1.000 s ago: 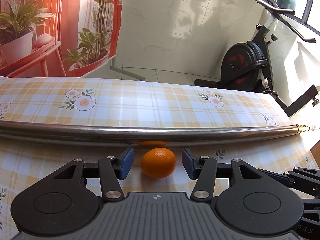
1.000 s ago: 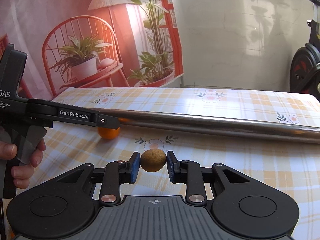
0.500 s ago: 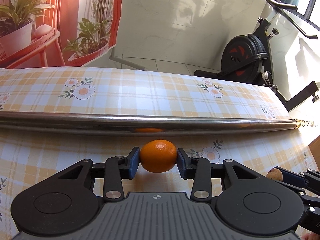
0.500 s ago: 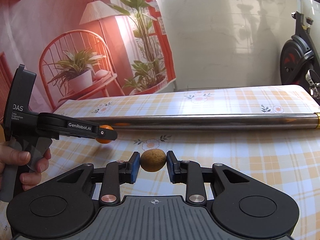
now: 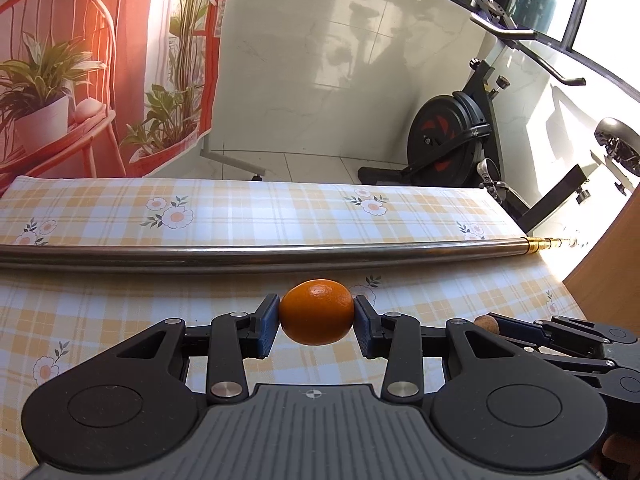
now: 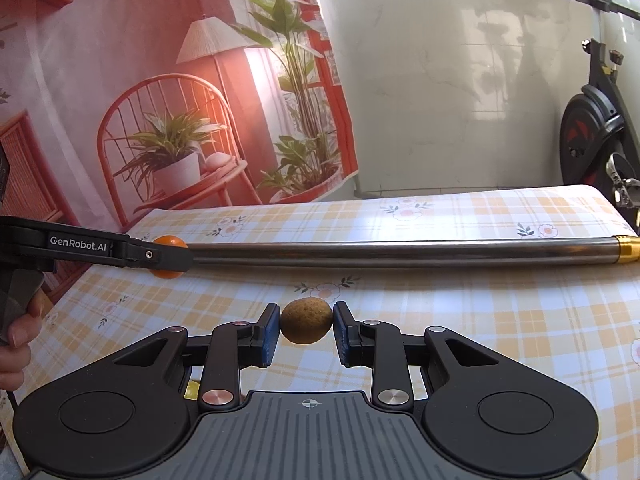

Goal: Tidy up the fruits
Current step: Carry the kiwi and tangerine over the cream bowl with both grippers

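Observation:
My left gripper (image 5: 316, 316) is shut on a round orange (image 5: 317, 311), holding it above the checked tablecloth (image 5: 120, 304). In the right wrist view the same orange (image 6: 170, 258) shows at the left, clamped in the left gripper (image 6: 172, 258), raised above the cloth. My right gripper (image 6: 306, 324) is shut on a small brown rough-skinned fruit (image 6: 306, 321), also lifted off the table. That brown fruit (image 5: 485, 324) peeks out at the right of the left wrist view, in the right gripper's fingers (image 5: 516, 330).
A long steel pole (image 5: 280, 254) with a brass end (image 6: 628, 250) lies across the table beyond both grippers. A hand (image 6: 16, 340) grips the left tool's handle. An exercise bike (image 5: 452, 140) stands on the floor past the table's far edge. A small yellow object (image 6: 193, 390) shows under the right gripper.
The left gripper closed on the orange and lifted it off the cloth. Both grippers have risen, the right one still holding the brown fruit.

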`<state>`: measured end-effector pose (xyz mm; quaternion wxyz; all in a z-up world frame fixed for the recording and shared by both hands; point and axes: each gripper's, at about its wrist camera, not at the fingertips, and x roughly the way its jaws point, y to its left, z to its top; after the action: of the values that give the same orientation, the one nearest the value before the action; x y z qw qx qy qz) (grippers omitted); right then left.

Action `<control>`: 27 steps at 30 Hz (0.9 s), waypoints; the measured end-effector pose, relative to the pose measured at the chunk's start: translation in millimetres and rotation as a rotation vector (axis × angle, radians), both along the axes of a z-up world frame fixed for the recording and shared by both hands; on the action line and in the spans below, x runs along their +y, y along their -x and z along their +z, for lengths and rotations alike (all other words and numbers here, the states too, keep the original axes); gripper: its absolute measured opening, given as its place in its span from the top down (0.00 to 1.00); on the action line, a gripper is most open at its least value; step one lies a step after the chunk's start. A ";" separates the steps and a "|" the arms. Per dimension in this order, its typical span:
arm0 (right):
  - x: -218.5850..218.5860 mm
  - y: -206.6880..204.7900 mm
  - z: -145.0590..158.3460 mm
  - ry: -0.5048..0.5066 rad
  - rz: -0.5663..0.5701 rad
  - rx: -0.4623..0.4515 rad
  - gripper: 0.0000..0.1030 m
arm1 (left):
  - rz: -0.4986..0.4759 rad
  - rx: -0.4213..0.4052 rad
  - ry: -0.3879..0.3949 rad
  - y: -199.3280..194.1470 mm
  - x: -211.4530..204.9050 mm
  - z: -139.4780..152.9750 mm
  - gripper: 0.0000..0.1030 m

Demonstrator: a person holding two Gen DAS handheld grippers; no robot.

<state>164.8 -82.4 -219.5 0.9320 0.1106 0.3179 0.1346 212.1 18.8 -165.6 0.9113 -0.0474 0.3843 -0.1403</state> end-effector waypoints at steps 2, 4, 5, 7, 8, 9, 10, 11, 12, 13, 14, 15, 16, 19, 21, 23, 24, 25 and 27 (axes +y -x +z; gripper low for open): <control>2.7 6.3 4.5 0.003 0.006 -0.006 0.74 | -0.005 -0.011 0.006 11.6 -1.4 5.2 0.60; 5.1 12.9 9.0 0.005 0.013 -0.015 0.74 | -0.014 -0.026 0.002 22.7 -5.1 9.7 0.60; 6.4 16.3 10.9 0.004 0.015 -0.019 0.74 | -0.020 -0.035 -0.002 27.3 -6.6 11.7 0.60; 9.4 21.9 15.1 0.001 0.022 -0.025 0.74 | -0.034 -0.056 -0.011 38.7 -10.2 15.5 0.60; 10.6 24.7 16.6 0.002 0.024 -0.029 0.74 | -0.040 -0.064 -0.014 43.4 -12.7 17.0 0.60; 11.8 27.3 18.1 0.003 0.027 -0.032 0.74 | -0.046 -0.069 -0.014 49.3 -13.9 18.7 0.60; 13.9 31.2 20.1 0.004 0.032 -0.036 0.74 | -0.050 -0.072 -0.013 53.4 -15.2 19.6 0.60; 15.0 33.4 21.5 0.005 0.035 -0.039 0.75 | -0.057 -0.076 -0.010 60.1 -16.2 21.1 0.60; 16.3 36.7 23.2 0.006 0.039 -0.043 0.75 | -0.064 -0.080 -0.010 65.4 -15.7 21.8 0.60; 17.7 40.5 26.0 0.006 0.044 -0.048 0.75 | -0.067 -0.082 -0.012 69.4 -16.7 22.3 0.60; 18.7 43.3 27.7 0.007 0.048 -0.052 0.75 | -0.071 -0.086 -0.016 74.1 -17.1 22.4 0.60; 19.9 47.0 29.7 0.009 0.051 -0.056 0.75 | -0.072 -0.087 -0.017 77.3 -16.8 22.3 0.60; 21.1 50.6 31.9 0.010 0.055 -0.059 0.75 | -0.073 -0.086 -0.017 80.5 -17.0 22.1 0.60; 24.0 59.3 35.6 0.011 0.064 -0.062 0.75 | -0.072 -0.074 -0.003 93.0 -14.6 20.7 0.60; 26.7 67.5 37.4 0.012 0.070 -0.063 0.75 | -0.068 -0.070 0.004 100.0 -12.7 19.7 0.60; 28.1 73.4 38.4 0.012 0.073 -0.060 0.75 | -0.072 -0.060 0.010 106.0 -11.6 17.9 0.60; 28.8 76.3 38.4 0.011 0.074 -0.057 0.75 | -0.073 -0.056 0.010 109.4 -11.4 16.9 0.60; 29.2 78.5 38.1 0.010 0.075 -0.055 0.75 | -0.073 -0.054 0.008 111.9 -11.3 16.1 0.60; 30.1 85.4 37.3 0.010 0.077 -0.049 0.75 | -0.074 -0.047 0.009 119.9 -10.8 13.9 0.60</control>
<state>79.4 -52.4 -182.2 0.9341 0.0904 0.2996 0.1716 92.2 8.1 -151.7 0.9140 -0.0339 0.3636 -0.1768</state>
